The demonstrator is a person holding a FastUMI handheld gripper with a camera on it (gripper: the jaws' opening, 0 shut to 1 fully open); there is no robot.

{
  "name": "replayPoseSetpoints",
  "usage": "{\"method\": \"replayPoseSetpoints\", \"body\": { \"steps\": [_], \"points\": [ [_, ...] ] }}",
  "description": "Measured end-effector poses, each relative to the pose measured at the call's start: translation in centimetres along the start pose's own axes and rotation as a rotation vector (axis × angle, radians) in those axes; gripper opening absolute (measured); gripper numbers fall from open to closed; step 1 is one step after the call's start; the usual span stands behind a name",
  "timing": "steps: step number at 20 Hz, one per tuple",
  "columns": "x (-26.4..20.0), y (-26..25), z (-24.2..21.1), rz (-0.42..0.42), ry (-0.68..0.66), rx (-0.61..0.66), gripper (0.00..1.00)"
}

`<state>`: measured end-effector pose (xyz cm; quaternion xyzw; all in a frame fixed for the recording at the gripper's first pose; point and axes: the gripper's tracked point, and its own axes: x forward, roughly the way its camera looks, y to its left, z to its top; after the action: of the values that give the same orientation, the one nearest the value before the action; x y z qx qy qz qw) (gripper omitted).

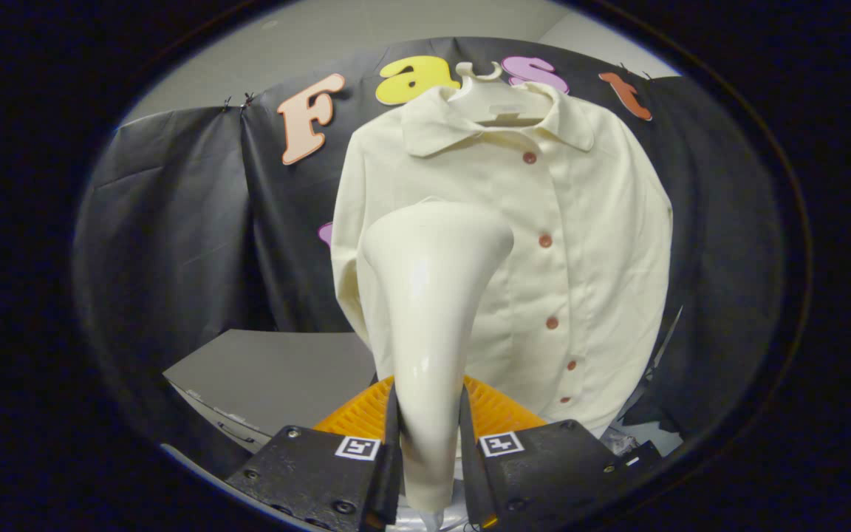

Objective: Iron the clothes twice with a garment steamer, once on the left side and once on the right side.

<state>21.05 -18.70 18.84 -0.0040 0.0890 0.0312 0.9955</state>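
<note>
Garment steamer clamped upright between both gripper fingers, before the hanging cream shirt.

Cream shirt with reddish-brown buttons, glossy cream steamer, white hanger

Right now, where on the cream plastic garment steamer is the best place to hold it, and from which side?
Grip the cream plastic garment steamer on its narrow lower handle, coming from below along its length. The handle is slim and straight, while the head flares wide toward the cream buttoned shirt. The gripper has both fingers pressing on that handle, one on each side.
</note>
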Motion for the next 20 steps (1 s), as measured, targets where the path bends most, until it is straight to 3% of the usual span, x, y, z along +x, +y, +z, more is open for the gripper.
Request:
{"method": "replayPoseSetpoints", "body": {
  "steps": [9,13,20],
  "points": [
    [-0.8,-10.5,8.9,-0.118,-0.118,0.009,0.35],
    [-0.2,-14.0,10.5,-0.158,-0.132,0.03,0.35],
    [3.1,-17.2,10.4,-0.15,-0.103,0.063,0.36]
  ]
}}
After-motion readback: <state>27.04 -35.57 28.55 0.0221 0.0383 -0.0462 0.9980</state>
